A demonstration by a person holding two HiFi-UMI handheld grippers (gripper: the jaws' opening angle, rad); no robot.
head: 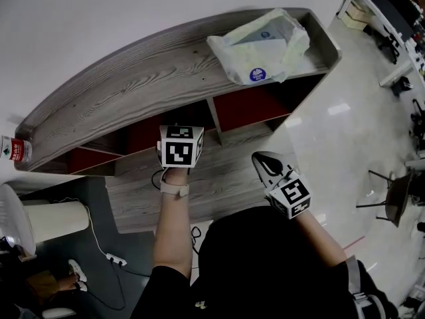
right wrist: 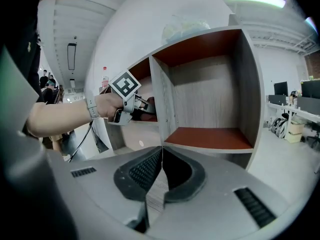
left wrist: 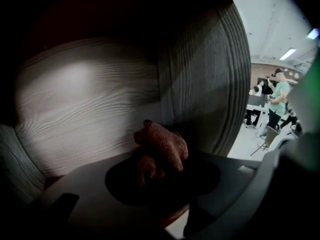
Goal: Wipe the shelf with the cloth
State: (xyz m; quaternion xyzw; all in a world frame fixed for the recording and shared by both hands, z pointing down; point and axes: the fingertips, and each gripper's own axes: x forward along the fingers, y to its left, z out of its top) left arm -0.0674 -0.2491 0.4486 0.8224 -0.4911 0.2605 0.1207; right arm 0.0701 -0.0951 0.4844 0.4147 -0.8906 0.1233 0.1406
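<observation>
Nearest, the right gripper (right wrist: 161,156) is held clear of the unit at the near right, its jaws pressed together with nothing between them. One left gripper (left wrist: 162,176) is reached into the middle compartment, its jaws clamped on one reddish-brown cloth (left wrist: 162,146). The cloth is bunched just beside the corner where the grey back panel meets the side panel; whether contact is made with the wood cannot be told. One shelf (head: 146,78) is recorded: grey wood-grain boards, long top surface, red-brown lining inside. Three red-lined openings are counted from the head view, the right one (right wrist: 210,136) being seen bare in the right gripper view. On the top surface, one pale plastic bag (head: 262,45) with a blue round sticker is laid at the far right end, and one red-labelled bottle (head: 13,149) is placed at the left end. On the dark grey floor at the near left, one white cylinder (head: 53,221) and one white power strip (head: 116,261) with its cable are noted. To the right, a glossy pale floor (head: 339,131) is seen, with white desks (head: 388,12) far right. A white wall is set behind the unit.
</observation>
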